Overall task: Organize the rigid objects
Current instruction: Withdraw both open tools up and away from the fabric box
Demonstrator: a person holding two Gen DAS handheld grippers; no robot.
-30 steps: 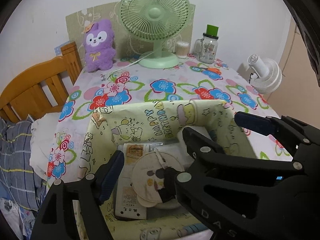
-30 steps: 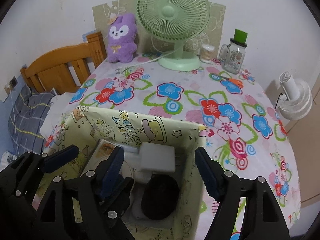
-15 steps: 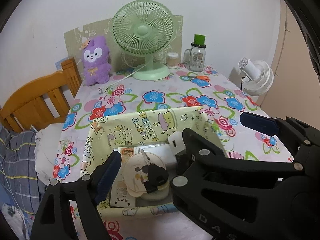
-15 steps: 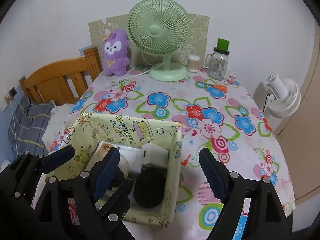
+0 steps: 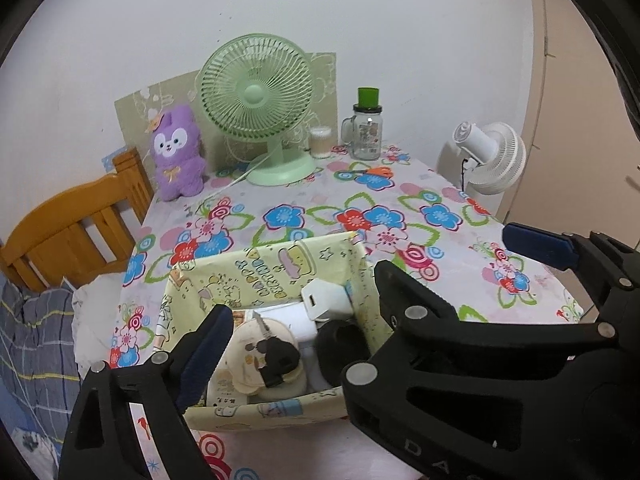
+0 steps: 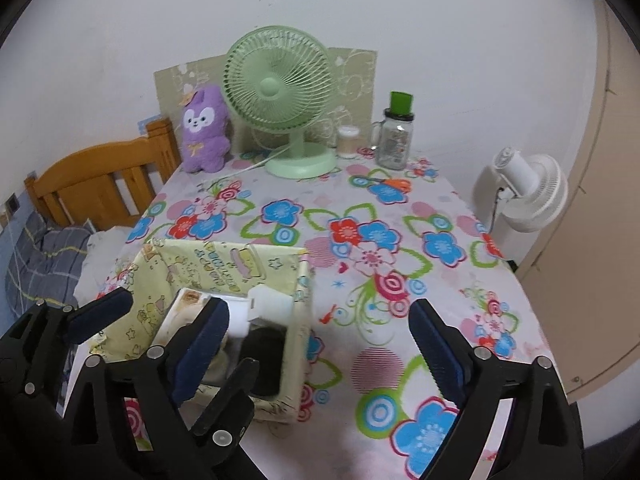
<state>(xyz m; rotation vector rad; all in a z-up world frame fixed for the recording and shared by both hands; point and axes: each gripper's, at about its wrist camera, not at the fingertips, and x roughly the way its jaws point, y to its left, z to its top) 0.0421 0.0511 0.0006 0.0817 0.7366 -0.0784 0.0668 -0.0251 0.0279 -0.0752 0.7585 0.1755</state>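
Both grippers' fingers (image 6: 200, 340) opening, empty

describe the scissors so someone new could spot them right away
Start at the green fan standing at the back of the flowered table. Just right of its base, in front of the glass jar, the scissors lie flat on the cloth. Their orange handles set them apart from the printed flowers around them.

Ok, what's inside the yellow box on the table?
In the box: a white charger, a round black thing, a cream disc under a black key fob, a white packet. Anything beneath is covered.
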